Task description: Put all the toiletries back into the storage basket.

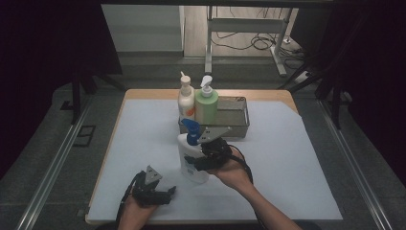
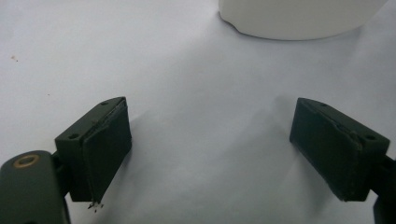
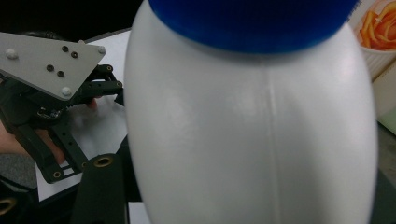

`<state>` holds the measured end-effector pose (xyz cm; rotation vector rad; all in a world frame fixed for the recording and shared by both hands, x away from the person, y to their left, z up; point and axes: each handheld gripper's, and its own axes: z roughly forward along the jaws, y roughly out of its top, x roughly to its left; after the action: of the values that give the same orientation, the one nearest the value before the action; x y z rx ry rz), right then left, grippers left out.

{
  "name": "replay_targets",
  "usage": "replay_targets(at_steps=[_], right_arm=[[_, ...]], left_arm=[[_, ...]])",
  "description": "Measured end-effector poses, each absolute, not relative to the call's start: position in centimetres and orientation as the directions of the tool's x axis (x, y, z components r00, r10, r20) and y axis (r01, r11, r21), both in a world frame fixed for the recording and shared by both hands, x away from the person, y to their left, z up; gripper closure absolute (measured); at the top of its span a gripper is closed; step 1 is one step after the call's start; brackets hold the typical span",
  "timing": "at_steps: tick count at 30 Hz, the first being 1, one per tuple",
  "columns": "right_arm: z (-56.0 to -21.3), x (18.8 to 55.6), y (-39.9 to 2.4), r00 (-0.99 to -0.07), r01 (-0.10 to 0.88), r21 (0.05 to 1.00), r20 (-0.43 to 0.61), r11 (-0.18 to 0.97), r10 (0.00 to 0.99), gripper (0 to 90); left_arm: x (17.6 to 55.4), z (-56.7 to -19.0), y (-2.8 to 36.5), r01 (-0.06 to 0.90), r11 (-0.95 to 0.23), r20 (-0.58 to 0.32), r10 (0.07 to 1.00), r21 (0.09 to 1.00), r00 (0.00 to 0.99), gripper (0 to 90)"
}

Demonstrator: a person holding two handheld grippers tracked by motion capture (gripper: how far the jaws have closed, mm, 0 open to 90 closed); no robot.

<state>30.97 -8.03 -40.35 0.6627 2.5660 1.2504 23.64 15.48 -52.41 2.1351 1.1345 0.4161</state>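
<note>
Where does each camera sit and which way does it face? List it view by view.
High view: above the table's near side, looking forward and down; both forearms, left gripper, right gripper at the white bottle.
Left gripper view: along its open jaws, onto the paper.
Right gripper view: close against the bottle.
Shared: the bottle.

No legible text, brand or number anywhere; bottle labels too blurred to read.

black hand-held gripper [image 1: 168, 192] frames, grey triangular screw-studded plates, trailing black cables, brass-ringed holes.
</note>
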Motion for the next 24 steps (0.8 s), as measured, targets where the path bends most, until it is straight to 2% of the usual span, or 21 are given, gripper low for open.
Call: replay_targets(at_steps=[8, 24], right_arm=[[-39.7, 31.1, -8.2, -0.874, 0.328, 0.769, 0.026, 0.549, 0.485, 39.4], [-36.8, 32.4, -12.1, -0.830, 0.367, 0.767, 0.015, 0.526, 0.558, 39.5]], left_arm=[[23.6, -52.4, 15.5, 0.606, -0.393, -0.033, 0.821, 0.691, 0.570, 12.4], [23.7, -52.4, 15.5, 0.606, -0.394, -0.032, 0.821, 0.691, 0.570, 12.4]])
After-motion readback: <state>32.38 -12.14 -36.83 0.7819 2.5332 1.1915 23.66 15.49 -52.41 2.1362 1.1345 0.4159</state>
